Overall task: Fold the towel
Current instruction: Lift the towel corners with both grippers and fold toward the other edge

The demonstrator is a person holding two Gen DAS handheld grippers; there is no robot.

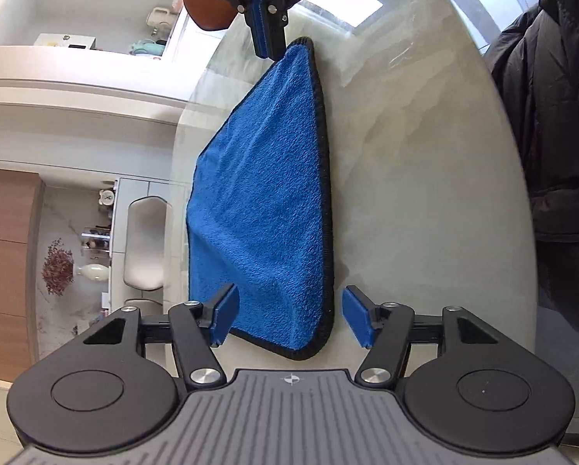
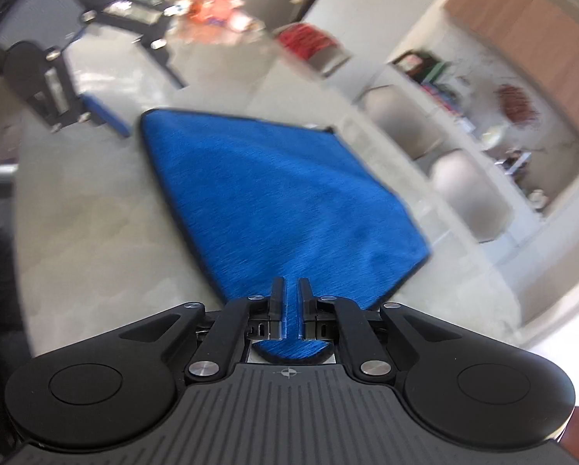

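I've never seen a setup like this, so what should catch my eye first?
A bright blue towel lies on a pale glossy table. The right hand-held gripper is clamped on one corner, while the left hand-held gripper stands open around the opposite corner.

Pale marble table (image 1: 425, 178), white padded chair (image 1: 146, 244), dried flowers (image 1: 57, 267) beside white vase (image 1: 93, 272), black puffer jacket (image 1: 553, 124).

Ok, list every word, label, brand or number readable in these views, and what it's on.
No readable text in either view.
Left claw: only a crosshair mark on its body, no letters.
Right claw: the same mark.
Towel: no label showing.
Shelf items: too small to read.
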